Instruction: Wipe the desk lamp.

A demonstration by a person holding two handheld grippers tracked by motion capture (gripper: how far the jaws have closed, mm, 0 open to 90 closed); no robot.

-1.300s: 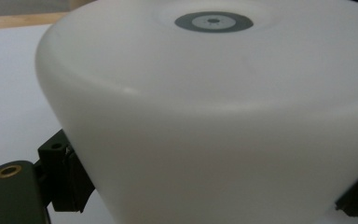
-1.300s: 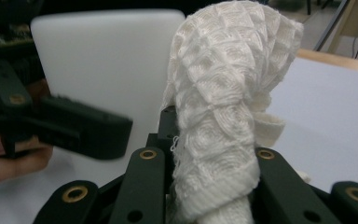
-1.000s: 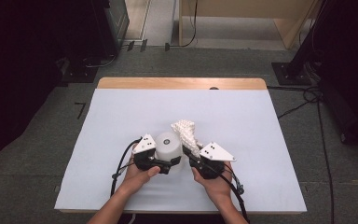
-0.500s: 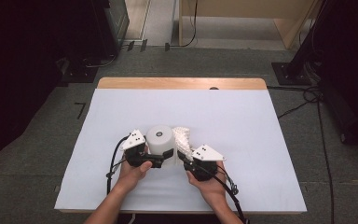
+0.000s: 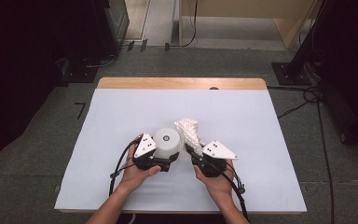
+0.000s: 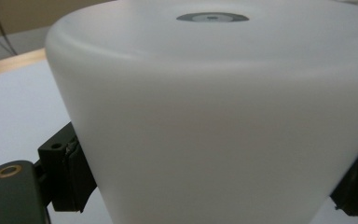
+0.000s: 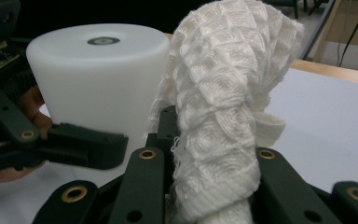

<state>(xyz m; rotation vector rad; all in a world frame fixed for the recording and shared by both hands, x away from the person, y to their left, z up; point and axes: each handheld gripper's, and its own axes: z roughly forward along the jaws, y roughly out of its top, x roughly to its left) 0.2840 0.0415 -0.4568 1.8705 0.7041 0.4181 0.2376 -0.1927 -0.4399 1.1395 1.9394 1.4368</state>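
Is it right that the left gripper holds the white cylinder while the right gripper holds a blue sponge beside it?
Not quite. The right gripper is clamped on a white waffle-weave cloth, not a blue sponge, as the right gripper view shows. The left gripper does hold the white cylinder, with the cloth beside it.
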